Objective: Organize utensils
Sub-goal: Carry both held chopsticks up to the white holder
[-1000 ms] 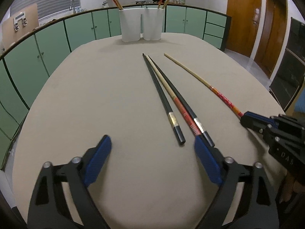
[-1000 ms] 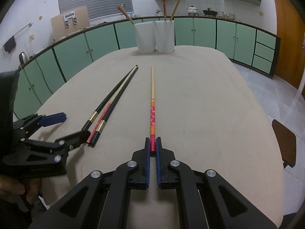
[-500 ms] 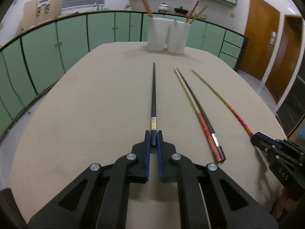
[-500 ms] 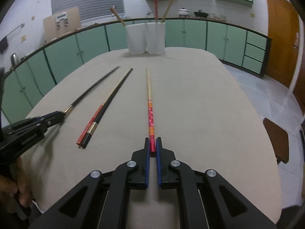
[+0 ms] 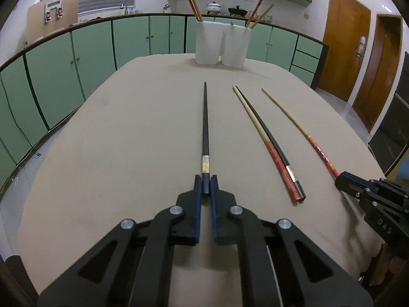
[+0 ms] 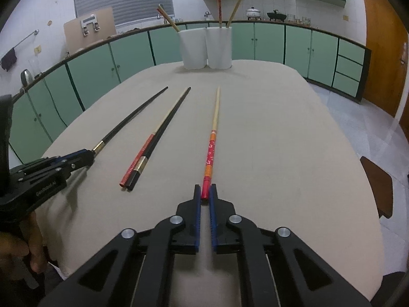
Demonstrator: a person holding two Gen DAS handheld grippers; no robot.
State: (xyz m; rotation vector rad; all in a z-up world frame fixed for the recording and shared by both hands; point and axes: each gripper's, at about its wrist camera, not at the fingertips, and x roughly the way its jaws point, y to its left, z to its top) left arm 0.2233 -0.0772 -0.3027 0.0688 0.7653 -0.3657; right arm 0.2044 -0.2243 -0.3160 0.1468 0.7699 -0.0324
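Observation:
A black chopstick [image 5: 205,128] with a gold band points away across the beige table, and my left gripper [image 5: 205,184] is shut on its thick end. My right gripper [image 6: 205,194] is shut on the red end of a red-and-orange patterned chopstick [image 6: 213,138]. Between them on the cloth lie a red-handled chopstick [image 6: 149,148] and a second black chopstick [image 6: 166,125], side by side. In the left wrist view that pair [image 5: 271,148] lies right of centre, with the right gripper [image 5: 343,180] at the far right. Two white holders [image 6: 205,47] with several chopsticks stand at the far end.
The beige table [image 5: 127,133] has rounded edges, with green cabinets [image 5: 64,71] curving around it at the back and left. A wooden door [image 5: 342,51] is at the right. A dark chair seat [image 6: 378,189] sits beside the table's right edge. A person's hand [image 6: 28,250] holds the left gripper.
My left gripper went from open to shut on the black chopstick and swung it left, away from the other two. The right gripper kept its hold on the patterned chopstick.

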